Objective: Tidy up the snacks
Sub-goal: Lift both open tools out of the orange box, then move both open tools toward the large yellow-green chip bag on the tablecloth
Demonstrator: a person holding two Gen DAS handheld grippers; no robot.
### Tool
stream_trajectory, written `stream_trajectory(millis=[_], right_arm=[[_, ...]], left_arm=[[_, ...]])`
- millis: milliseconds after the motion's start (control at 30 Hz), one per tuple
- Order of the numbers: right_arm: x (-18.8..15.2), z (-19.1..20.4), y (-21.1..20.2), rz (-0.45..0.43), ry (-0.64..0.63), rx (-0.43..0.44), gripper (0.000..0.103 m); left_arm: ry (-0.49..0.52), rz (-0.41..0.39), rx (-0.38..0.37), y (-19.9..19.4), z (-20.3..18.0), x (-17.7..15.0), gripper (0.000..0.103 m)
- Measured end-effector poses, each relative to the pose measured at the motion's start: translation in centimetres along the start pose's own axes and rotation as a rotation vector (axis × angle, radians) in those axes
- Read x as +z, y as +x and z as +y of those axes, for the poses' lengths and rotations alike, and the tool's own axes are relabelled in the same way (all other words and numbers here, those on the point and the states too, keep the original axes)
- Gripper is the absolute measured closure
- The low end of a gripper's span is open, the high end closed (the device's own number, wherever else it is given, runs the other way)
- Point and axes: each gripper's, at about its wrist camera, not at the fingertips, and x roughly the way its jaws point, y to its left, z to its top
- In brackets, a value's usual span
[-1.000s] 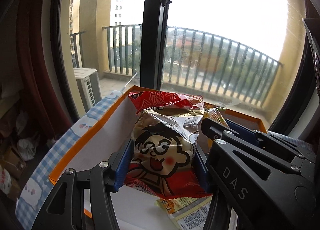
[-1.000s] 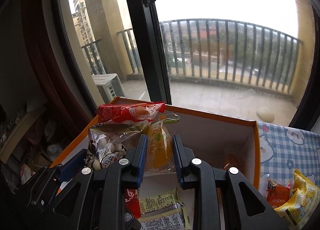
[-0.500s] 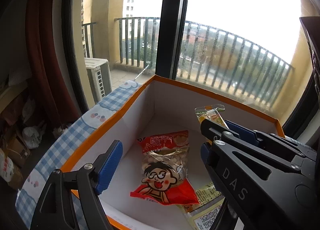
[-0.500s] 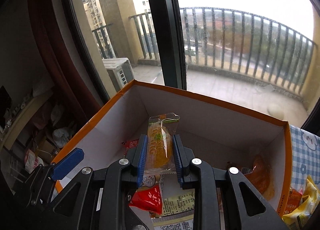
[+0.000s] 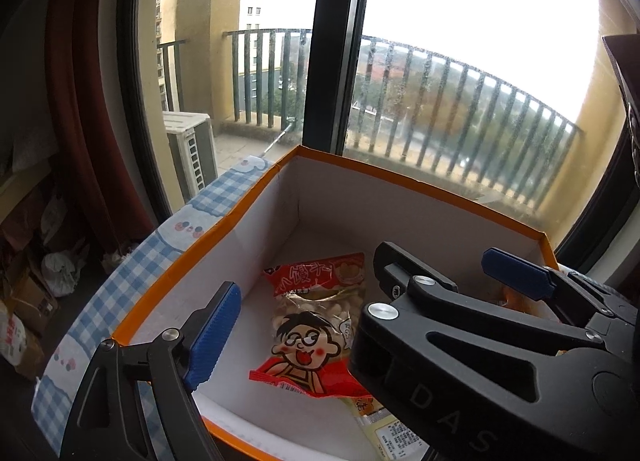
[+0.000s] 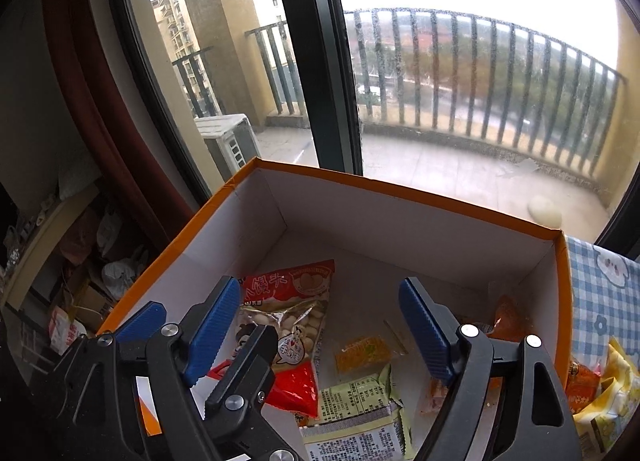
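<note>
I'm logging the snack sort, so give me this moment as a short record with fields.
container: orange-rimmed cardboard box, open top
in box: red cartoon-face snack bag, small yellow snack packet, pale green printed packet
outside box: yellow snack bags on blue checked cloth
left gripper: jaws open, empty
right gripper: jaws open, empty

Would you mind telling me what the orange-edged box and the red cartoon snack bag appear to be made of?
The box looks like cardboard: matte white inner walls, creased corners, a thin orange rim. The snack bag looks like glossy plastic film, partly clear, since it wrinkles, glints and shows pale snacks inside.
</note>
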Motion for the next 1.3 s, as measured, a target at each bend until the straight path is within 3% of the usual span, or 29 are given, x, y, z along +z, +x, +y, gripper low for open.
stream_trajectory(millis=[333,700,1300], right_arm=[[-1.5,-0.4,-2.2,0.009,0.014,-0.018,0.019],[-3.5,-2.1,-6.7,-0.024,0.026,-0.061,0.019],[-7.0,-6.5,-15.9,-0.179,-0.053,-0.154,0.019]], left_arm=[[0.044,-0.016,-0.013,-2.1,-1.2,-1.3,0.017],[0.085,-0.044,-0.086,-5.3,-4.0,-3.0,0.017],[0.164,-0.148,-0.185,-11.4,-10.3,-5.7,0.017]])
